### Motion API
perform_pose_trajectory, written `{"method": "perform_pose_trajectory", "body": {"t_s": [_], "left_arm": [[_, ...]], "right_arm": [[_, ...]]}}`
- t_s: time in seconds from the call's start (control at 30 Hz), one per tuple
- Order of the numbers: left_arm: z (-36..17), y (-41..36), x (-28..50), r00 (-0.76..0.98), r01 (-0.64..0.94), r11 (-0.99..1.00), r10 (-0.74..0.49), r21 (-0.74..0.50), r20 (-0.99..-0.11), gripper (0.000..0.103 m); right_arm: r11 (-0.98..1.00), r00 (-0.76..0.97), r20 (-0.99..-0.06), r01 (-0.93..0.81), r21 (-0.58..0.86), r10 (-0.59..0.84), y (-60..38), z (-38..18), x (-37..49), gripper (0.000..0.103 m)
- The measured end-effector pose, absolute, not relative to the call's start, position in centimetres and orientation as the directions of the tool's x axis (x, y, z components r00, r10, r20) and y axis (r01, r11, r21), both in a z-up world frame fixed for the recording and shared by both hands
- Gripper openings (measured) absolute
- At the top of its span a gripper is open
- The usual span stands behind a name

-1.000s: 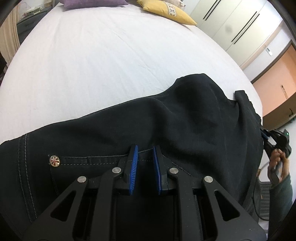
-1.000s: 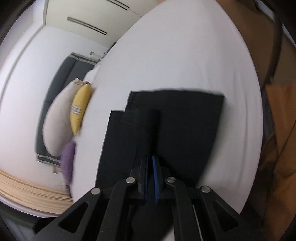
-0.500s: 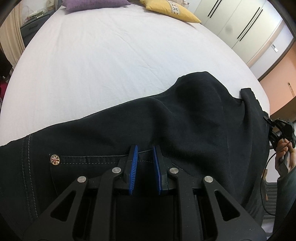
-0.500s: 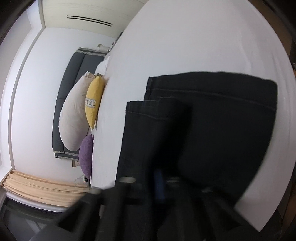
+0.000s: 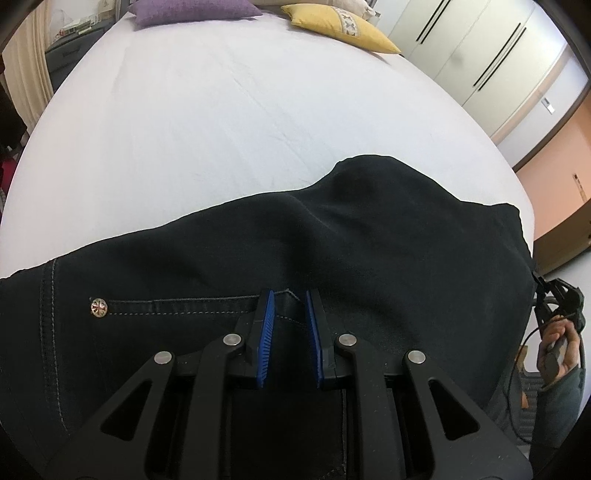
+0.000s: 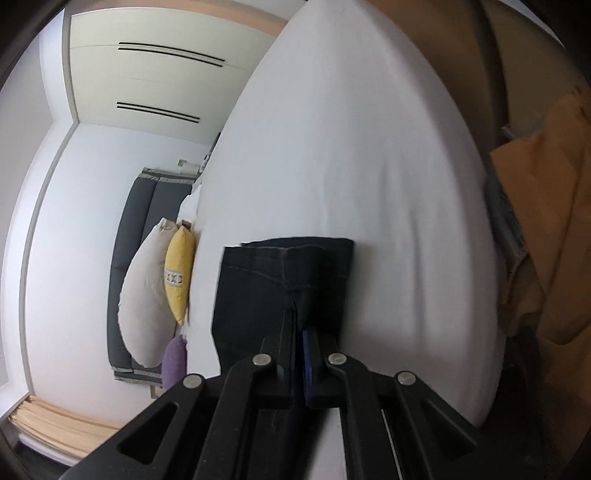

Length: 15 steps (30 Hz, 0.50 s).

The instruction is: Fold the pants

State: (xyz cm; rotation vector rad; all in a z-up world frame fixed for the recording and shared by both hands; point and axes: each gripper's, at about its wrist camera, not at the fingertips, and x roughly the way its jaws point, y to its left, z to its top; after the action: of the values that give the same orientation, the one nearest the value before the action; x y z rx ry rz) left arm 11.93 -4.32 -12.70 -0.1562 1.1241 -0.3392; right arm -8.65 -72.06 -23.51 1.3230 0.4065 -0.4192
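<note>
Black pants (image 5: 332, 251) lie across the near edge of a white bed (image 5: 229, 122), the fabric bunched into a soft ridge toward the bed's middle, with pale stitching along a pocket seam and a small patterned metal rivet (image 5: 99, 308) at the pocket's end; no writing can be made out on it. The left gripper (image 5: 289, 301) sits over the pocket seam, its blue-padded jaws a narrow gap apart with dark cloth showing between them; whether they pinch it cannot be told. At the far right end of the pants, the right gripper (image 6: 298, 325) has its jaws pressed together on a fold of the cloth near the hemmed leg ends, and the person's right hand (image 5: 557, 347) grips its handle. Beyond the pants, at the head of the bed, rest a purple cushion (image 5: 192, 8), a yellow cushion (image 5: 340, 26) with a patterned band, and a cream pillow (image 6: 146, 295). White wardrobe doors (image 5: 491, 55) stand behind the bed.
</note>
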Motion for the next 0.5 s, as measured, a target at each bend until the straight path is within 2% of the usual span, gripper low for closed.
{"method": "perform_pose_trajectory", "body": {"t_s": [0.23,0.37,0.4,0.47,0.5], "left_arm": [[-13.0,-3.9,11.8,0.397,0.193,0.937,-0.345,-0.291,-0.850,0.017],[-12.8,-2.8,11.4,0.405,0.193,0.931,-0.363,-0.309,-0.839,0.017],[-12.5,-2.4,11.3,0.414,0.183,0.934,-0.357,-0.308,-0.837,0.017],[-11.7,-1.6,11.0,0.448,0.165,0.934,-0.357,-0.317,-0.819,0.017],[-11.1,-1.2,10.7,0.466,0.165,0.929,-0.369,-0.330,-0.804,0.017]], "right_arm": [[0.211,0.845,-0.528,0.532,0.820,-0.081,-72.0,-24.4,-8.1,0.004],[0.171,0.864,-0.502,0.501,0.848,-0.044,-72.9,-25.4,-8.7,0.002],[0.169,0.856,-0.513,0.515,0.840,-0.061,-73.2,-25.0,-8.9,0.005],[0.176,0.808,-0.567,0.589,0.789,-0.163,-74.0,-23.3,-10.3,0.018],[0.174,0.789,-0.579,0.612,0.772,-0.205,-74.3,-22.4,-10.8,0.021]]}}
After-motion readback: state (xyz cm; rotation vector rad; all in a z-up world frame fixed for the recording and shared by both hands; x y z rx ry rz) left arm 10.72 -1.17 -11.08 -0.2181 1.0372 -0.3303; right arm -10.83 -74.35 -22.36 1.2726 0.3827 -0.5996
